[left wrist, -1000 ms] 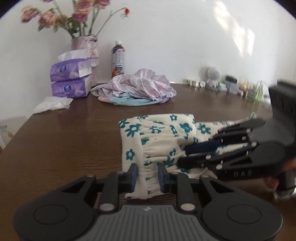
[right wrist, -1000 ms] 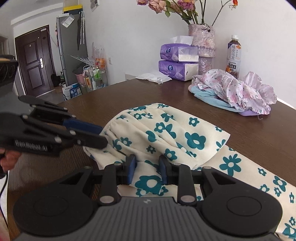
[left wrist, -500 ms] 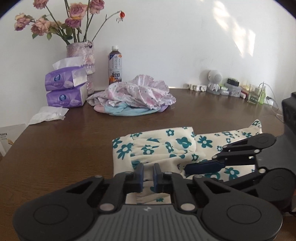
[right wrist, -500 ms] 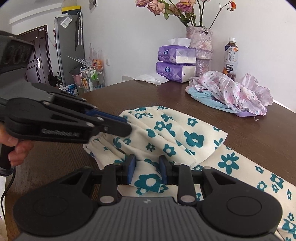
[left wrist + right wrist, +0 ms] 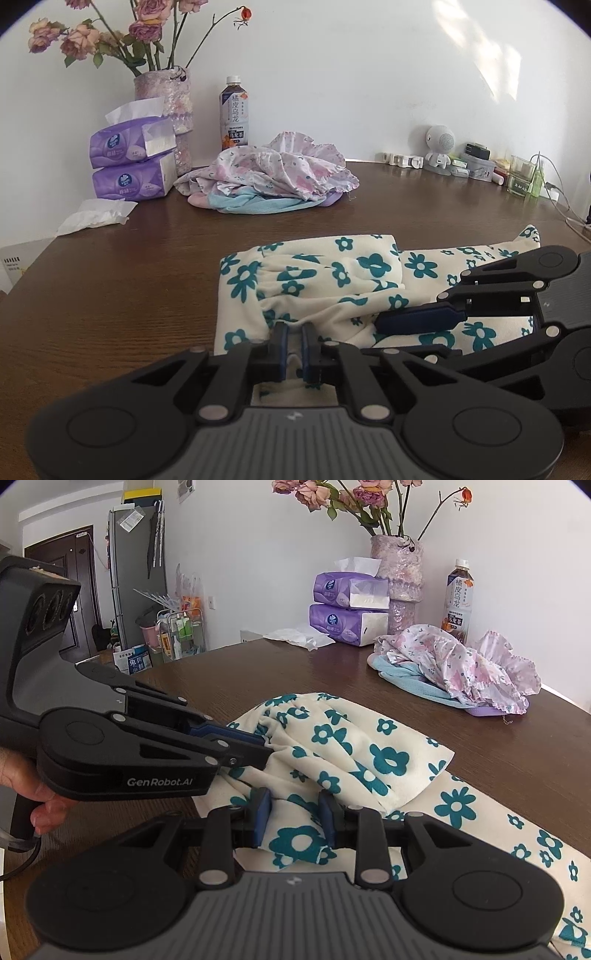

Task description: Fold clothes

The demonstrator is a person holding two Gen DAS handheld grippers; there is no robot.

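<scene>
Centrally on the brown wooden table (image 5: 110, 302), a cream garment printed with teal flowers (image 5: 325, 280) is laid out, partly folded over itself, with a gathered waistband turned toward the two tools. The left gripper (image 5: 294, 345) is seen pressed nearly together, a thin fold of the waistband being pinched between its blue pads. The right gripper (image 5: 294, 818) is held with its fingers moderately spread; flowered cloth is draped between them, but a firm grip cannot be told. From the right wrist view, the left gripper's handle is grasped by a hand (image 5: 26, 786). Farther back, a crumpled pile of pink and blue clothes (image 5: 273, 177) is heaped near two purple tissue packs (image 5: 129, 162), a vase of roses (image 5: 166, 99) and a tea bottle (image 5: 234, 110).
</scene>
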